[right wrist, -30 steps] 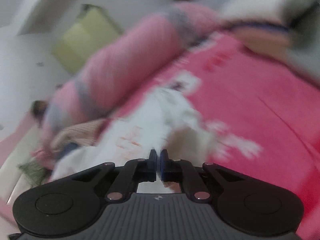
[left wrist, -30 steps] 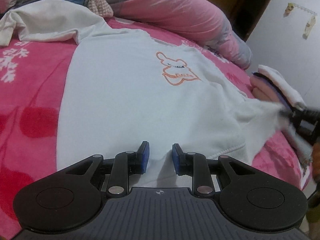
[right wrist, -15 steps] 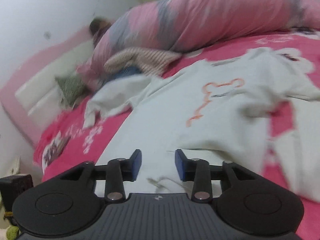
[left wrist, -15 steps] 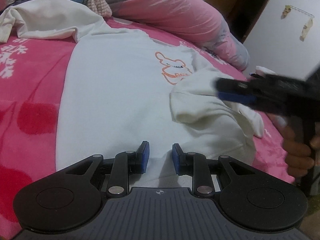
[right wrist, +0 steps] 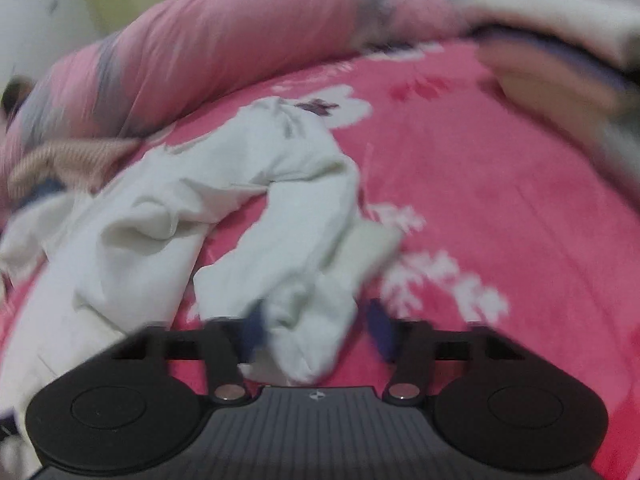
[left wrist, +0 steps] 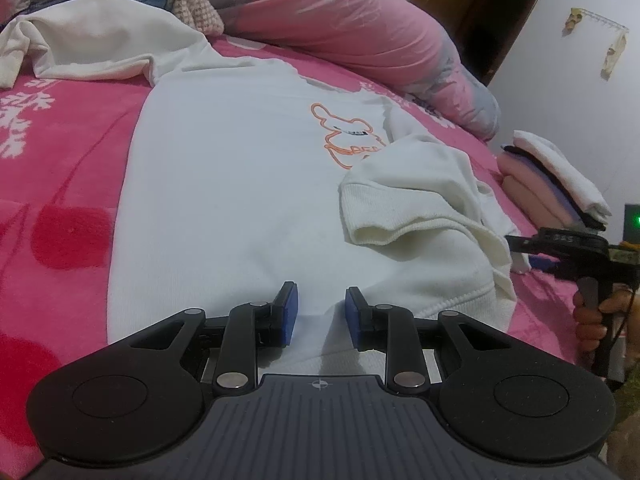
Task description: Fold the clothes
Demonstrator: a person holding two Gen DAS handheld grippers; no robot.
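While sweatshirt (left wrist: 224,184) lies flat, both grippers gape.

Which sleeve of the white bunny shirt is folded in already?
The sleeve by the orange bunny print, its ribbed cuff lying on the sweatshirt. The other sleeve sprawls out toward the pink quilt.

Right gripper (right wrist: 316,326) and bedding motion-blurred

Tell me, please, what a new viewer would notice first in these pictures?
A white sweatshirt with an orange bear outline lies flat on the pink bed cover. Its right sleeve is folded in over the body. The open left tool is over the hem, and folded clothes are stacked at far right.
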